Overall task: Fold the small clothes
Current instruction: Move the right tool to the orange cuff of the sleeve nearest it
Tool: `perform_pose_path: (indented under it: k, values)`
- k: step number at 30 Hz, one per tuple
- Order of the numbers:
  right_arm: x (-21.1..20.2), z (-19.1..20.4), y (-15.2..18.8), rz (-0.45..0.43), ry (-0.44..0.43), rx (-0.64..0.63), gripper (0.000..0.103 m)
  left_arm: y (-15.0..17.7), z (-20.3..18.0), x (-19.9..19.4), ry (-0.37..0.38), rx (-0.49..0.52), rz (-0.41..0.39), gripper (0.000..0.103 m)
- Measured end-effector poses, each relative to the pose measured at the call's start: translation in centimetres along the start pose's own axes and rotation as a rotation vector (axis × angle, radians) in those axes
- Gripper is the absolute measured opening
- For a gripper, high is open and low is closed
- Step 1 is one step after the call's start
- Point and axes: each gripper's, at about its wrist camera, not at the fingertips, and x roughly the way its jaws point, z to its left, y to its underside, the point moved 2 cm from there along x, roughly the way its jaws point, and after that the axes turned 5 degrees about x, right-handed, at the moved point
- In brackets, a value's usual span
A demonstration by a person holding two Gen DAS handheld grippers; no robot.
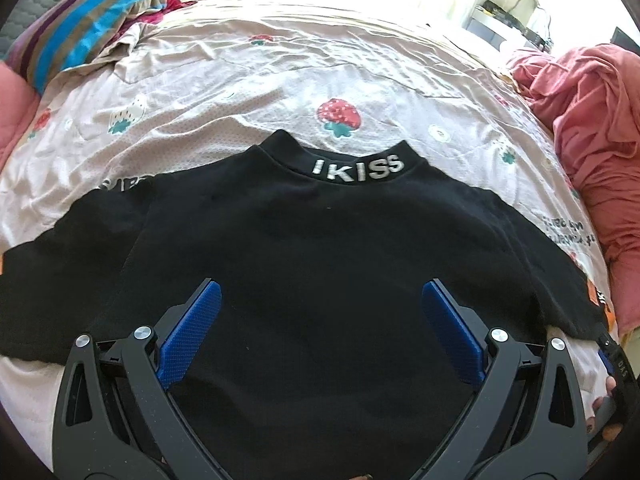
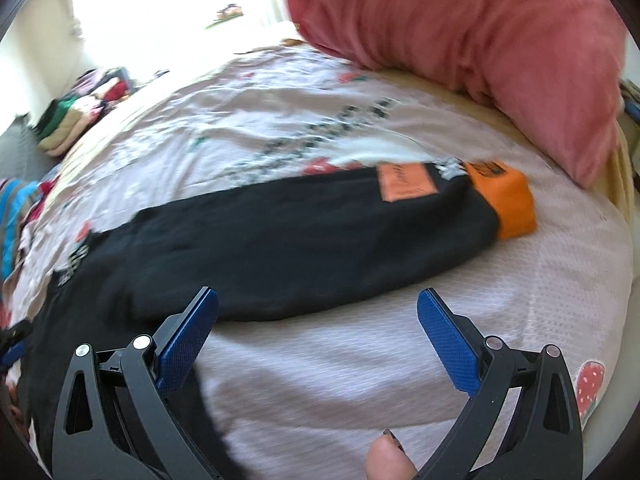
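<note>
Both claws (image 1: 320, 300) (image 2: 318, 306) wide open, empty; black shirt (image 1: 320, 248) flat, pink blanket (image 2: 460, 20) beside.

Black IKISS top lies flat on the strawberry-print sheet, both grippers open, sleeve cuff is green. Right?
Not quite: the sleeve cuff is orange, as the right wrist view shows. The black IKISS top does lie flat on the strawberry-print sheet, with the left gripper and right gripper open.

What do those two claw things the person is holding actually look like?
Both look alike: the left gripper and right gripper have black plastic arms with triangular cut-outs and silver round rivets. Their fingers carry flat, blue, finely textured pads. No cables show.
</note>
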Motion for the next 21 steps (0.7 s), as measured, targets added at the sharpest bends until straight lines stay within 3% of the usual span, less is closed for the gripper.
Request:
perform_pose_path:
  k: [5, 11, 19, 21]
  values:
    - [1.8, -3.1, -0.5, 0.037, 0.069, 0.085, 0.099, 0.5, 0.9, 1.6, -0.03, 0.014, 0.016, 0.095]
    - [3.1, -5.3, -1.7, 0.049, 0.055, 0.174, 0.099, 0.4, 1.2, 2.4, -0.034, 0.028, 0.013, 0.094]
    - [5.2, -8.4, -4.4, 0.004, -0.081, 0.399, 0.098, 0.9, 1.0, 2.6, -0.042, 0.052, 0.016, 0.095]
    - [5.4, -9.1, -5.0, -0.02, -0.106, 0.449, 0.09, 1.0, 1.2, 2.3, -0.03, 0.041, 0.012, 0.095]
